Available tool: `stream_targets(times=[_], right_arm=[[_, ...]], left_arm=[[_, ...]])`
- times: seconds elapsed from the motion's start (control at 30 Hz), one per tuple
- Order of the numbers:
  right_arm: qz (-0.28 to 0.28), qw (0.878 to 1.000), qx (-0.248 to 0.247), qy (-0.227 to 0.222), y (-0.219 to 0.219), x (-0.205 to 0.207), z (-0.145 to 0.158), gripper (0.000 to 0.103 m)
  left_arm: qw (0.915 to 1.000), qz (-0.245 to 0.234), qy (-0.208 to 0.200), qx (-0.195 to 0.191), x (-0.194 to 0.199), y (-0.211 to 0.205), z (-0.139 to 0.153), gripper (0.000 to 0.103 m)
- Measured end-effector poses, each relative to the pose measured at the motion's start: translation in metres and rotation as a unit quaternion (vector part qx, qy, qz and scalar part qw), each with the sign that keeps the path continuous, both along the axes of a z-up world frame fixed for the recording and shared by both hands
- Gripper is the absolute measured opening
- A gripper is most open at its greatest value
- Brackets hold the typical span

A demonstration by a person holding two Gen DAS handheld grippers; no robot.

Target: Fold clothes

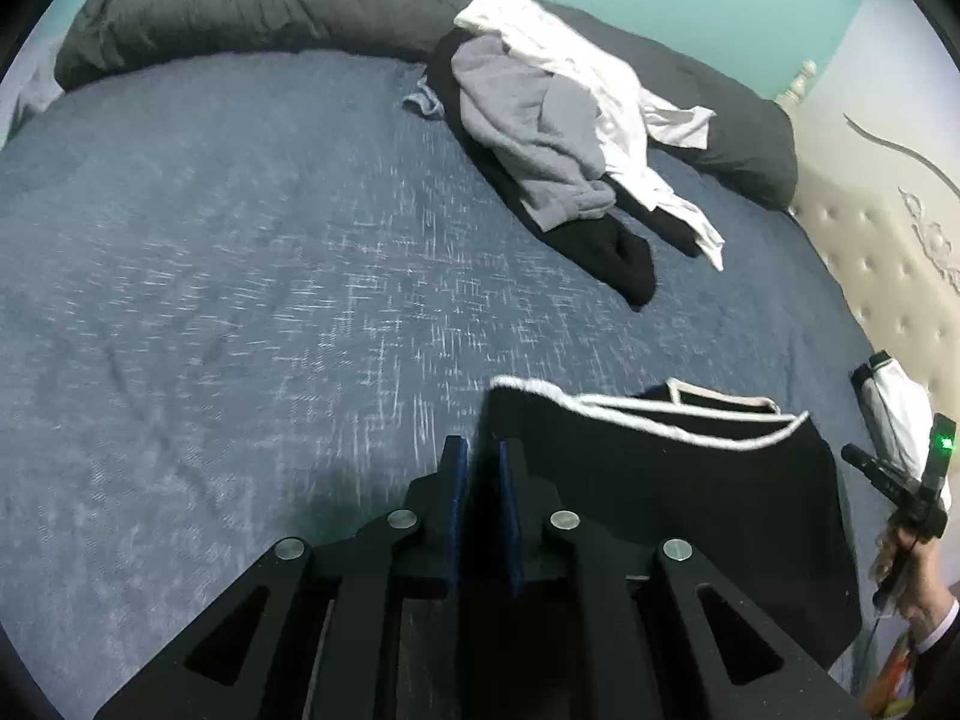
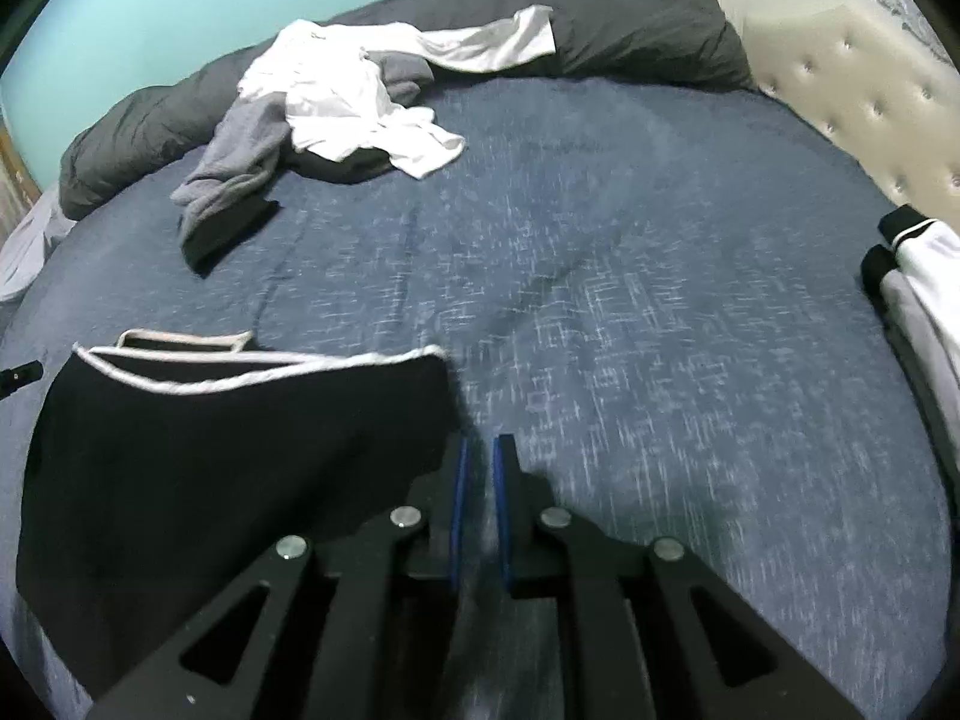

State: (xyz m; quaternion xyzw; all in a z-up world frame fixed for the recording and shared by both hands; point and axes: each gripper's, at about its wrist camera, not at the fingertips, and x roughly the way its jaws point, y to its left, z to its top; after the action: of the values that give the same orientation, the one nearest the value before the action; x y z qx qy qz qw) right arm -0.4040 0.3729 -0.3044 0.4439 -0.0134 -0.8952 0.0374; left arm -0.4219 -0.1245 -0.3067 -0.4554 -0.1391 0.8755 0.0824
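Bed: blue-grey cover, wide and mostly bare through the middle.

Black garment: white-trimmed, lying flat and folded near the bed's front edge, between the two tools. Also in the left view.

Left hand-held gripper: jaws narrowly apart, nothing between the pads; tips just at the garment's left edge. Whether they touch the cloth cannot be told.

Right hand-held gripper: jaws narrowly apart, empty; tips just beside the garment's right corner, over bare cover. Its body and the person's hand show at the right edge of the left view.

Pile: unfolded grey, white and black clothes heaped toward the bed's far edge, well apart from the garment.

Duvet: dark grey, rolled along the far edge behind the pile.

Headboard: cream, tufted, along the bed's right side.

Stack: white and black clothes at the right edge, by the headboard.

Open room: bare cover between garment and pile, and from the garment rightward to the stack.
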Motion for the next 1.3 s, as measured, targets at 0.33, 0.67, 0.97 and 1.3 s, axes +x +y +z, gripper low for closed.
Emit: stream_targets(times=[0.33,0.67,0.97,1.3], right_arm=[[0.055,0.998,-0.022,-0.012,-0.018,0.075,0.013,0.032],[0.041,0.993,-0.071,-0.080,0.007,0.141,-0.008,0.036],[0.050,0.989,-0.079,-0.113,-0.007,0.161,-0.021,0.038],[0.045,0.988,-0.069,-0.130,-0.007,0.162,-0.034,0.038]], left_arm=[[0.9997,-0.003,0.010,0.020,0.081,0.021,0.006,0.023],[0.9995,-0.027,0.016,-0.004,0.140,0.049,-0.006,0.027],[0.9998,-0.014,0.012,0.010,0.162,0.052,-0.029,0.028],[0.9997,-0.020,0.010,0.009,0.169,0.050,-0.048,0.028]])
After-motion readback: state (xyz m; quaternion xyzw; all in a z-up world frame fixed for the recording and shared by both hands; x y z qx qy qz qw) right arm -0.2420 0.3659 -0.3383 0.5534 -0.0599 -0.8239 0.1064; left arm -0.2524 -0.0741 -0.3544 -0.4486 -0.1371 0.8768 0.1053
